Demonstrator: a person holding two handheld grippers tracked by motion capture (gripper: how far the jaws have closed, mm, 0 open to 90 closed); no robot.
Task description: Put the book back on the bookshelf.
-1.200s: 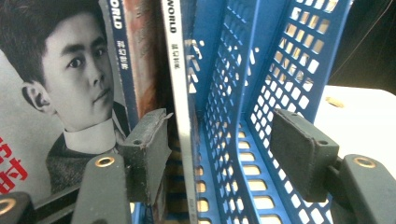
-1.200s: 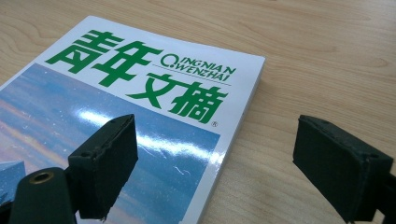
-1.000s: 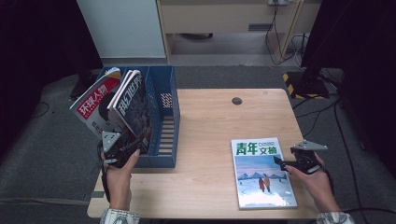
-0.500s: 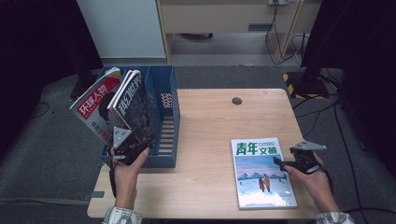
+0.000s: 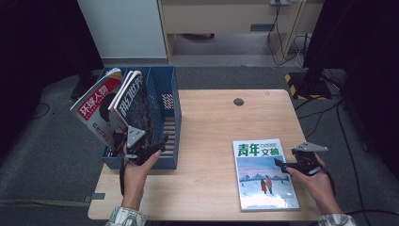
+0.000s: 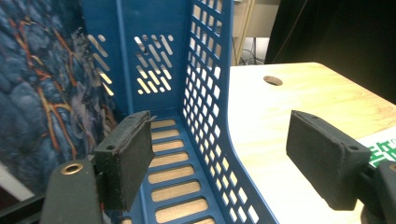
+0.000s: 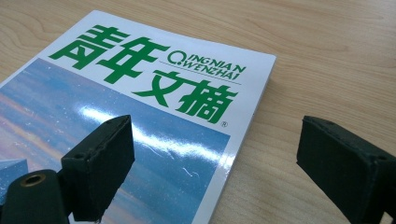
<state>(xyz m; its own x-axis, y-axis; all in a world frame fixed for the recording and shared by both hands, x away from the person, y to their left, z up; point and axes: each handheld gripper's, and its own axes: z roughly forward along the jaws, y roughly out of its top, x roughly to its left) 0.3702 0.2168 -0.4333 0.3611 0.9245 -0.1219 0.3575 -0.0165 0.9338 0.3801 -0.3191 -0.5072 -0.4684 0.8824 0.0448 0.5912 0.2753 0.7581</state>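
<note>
Magazines seem to be getting filed into the blue rack [image 5: 167, 101] at the table's [image 5: 211, 127] left edge. Two already stand in its left compartments, leaning leftward: a red-titled one [image 5: 94, 110] and a dark blue patterned one [image 5: 136, 106]. One is left, the green-titled magazine [image 5: 263, 172], lying flat on the near right of the table, so I judge the work roughly two-thirds done.

The left claw [image 5: 157, 145] hovers at the rack's near end, jaws wide apart and holding nothing; in the left gripper view they straddle the rack's right perforated wall [image 6: 205, 107], one over the slotted floor, one over the table. The right claw [image 5: 282, 165] sits at the flat magazine's right edge, jaws also wide open and empty, with that edge [image 7: 243, 140] between them but not yet gripped.

The rack's rightmost compartment looks free. Between rack and magazine the tabletop is bare apart from a small cable hole [image 5: 238, 101] at the far side, giving open room for carrying across. The magazine's near edge lies close to the table's near edge.
</note>
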